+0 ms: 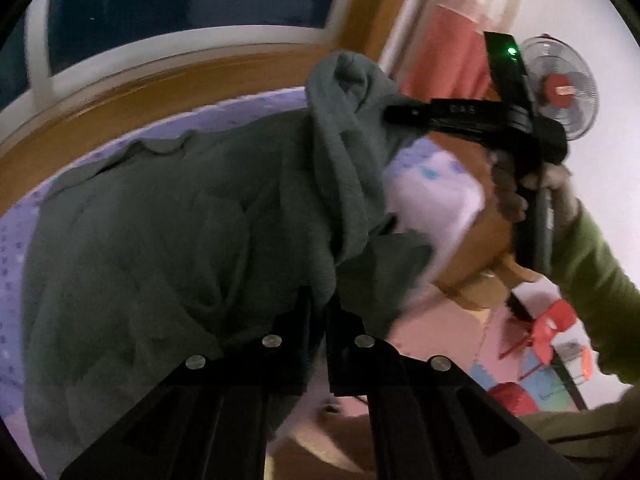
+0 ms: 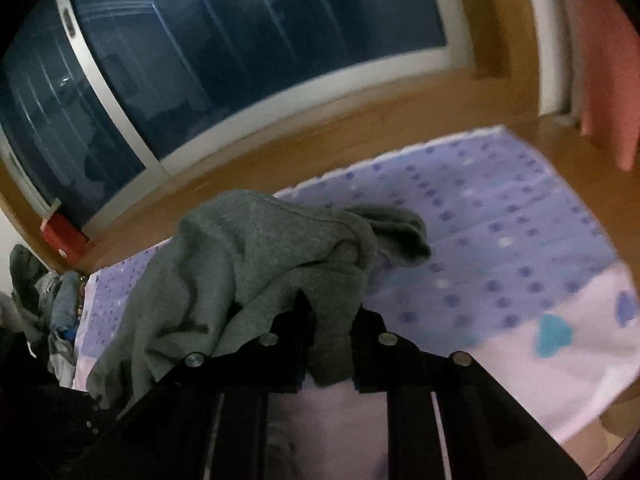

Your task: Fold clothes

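A grey-green fleece garment (image 1: 168, 220) hangs lifted over a purple dotted sheet (image 1: 12, 272). In the left wrist view my left gripper (image 1: 318, 316) is shut on a bunched edge of it, the cloth pinched between the two black fingers. The right gripper (image 1: 394, 114) shows in that same view at upper right, clamped on a raised fold, held by a hand (image 1: 516, 196) in a green sleeve. In the right wrist view the garment (image 2: 256, 256) drapes to the left, and my right gripper (image 2: 330, 324) is shut on a strip of it.
The sheet (image 2: 500, 232) lies on a wooden floor (image 2: 320, 140) below a dark window (image 2: 240, 40). A pile of clothes (image 2: 44, 292) and a red box (image 2: 64, 236) sit at the left. A fan (image 1: 560, 88), pink curtain (image 1: 456, 56) and red stool (image 1: 556, 320) stand at the right.
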The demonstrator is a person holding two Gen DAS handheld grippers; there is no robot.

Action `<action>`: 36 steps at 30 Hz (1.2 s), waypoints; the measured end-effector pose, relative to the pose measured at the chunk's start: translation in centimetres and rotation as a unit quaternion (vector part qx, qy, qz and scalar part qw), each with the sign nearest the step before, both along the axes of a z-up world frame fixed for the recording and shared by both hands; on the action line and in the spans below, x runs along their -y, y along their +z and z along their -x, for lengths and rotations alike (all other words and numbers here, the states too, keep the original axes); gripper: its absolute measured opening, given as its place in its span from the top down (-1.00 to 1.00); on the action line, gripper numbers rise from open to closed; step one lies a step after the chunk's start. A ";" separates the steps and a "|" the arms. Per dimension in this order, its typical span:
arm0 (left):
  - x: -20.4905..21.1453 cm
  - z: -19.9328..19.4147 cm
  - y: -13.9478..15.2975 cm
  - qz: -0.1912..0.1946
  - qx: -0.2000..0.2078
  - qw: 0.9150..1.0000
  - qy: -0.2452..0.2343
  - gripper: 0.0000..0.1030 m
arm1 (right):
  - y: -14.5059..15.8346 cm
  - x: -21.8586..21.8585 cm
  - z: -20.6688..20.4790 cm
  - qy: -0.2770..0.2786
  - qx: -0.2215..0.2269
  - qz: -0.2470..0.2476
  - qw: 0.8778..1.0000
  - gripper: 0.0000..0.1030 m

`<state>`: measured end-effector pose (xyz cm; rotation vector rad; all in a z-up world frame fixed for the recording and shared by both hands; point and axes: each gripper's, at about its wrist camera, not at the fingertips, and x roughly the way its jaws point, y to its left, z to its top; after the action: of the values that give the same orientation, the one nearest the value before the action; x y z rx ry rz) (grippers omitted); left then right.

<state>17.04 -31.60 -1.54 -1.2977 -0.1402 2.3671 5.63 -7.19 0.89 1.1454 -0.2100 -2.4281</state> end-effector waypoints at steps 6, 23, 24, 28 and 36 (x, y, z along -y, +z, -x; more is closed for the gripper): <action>-6.5 1.6 -3.0 -0.022 0.049 0.998 -0.020 0.89 | -2.7 -6.1 1.7 -0.028 0.027 -0.038 0.999 0.71; 6.1 -5.1 1.3 -0.015 0.051 0.978 0.202 0.51 | 0.3 -13.2 2.3 0.014 0.042 -0.187 0.981 0.06; 6.9 -5.6 1.3 -0.013 0.046 0.975 0.218 0.51 | 1.3 -13.1 2.0 0.014 0.033 -0.186 0.982 0.06; 9.2 -6.1 1.4 -0.021 0.029 0.966 0.255 0.50 | 4.4 -8.8 -0.4 0.070 -0.011 -0.154 0.986 -0.04; 9.9 -2.2 -1.6 -0.002 0.056 0.976 0.210 0.47 | 0.4 8.7 -4.6 0.254 0.039 -0.071 0.964 -0.33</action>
<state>19.25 -41.50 -3.15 -1.5231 -0.4969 2.6296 10.28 -15.92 1.26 1.1833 0.2177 -1.9689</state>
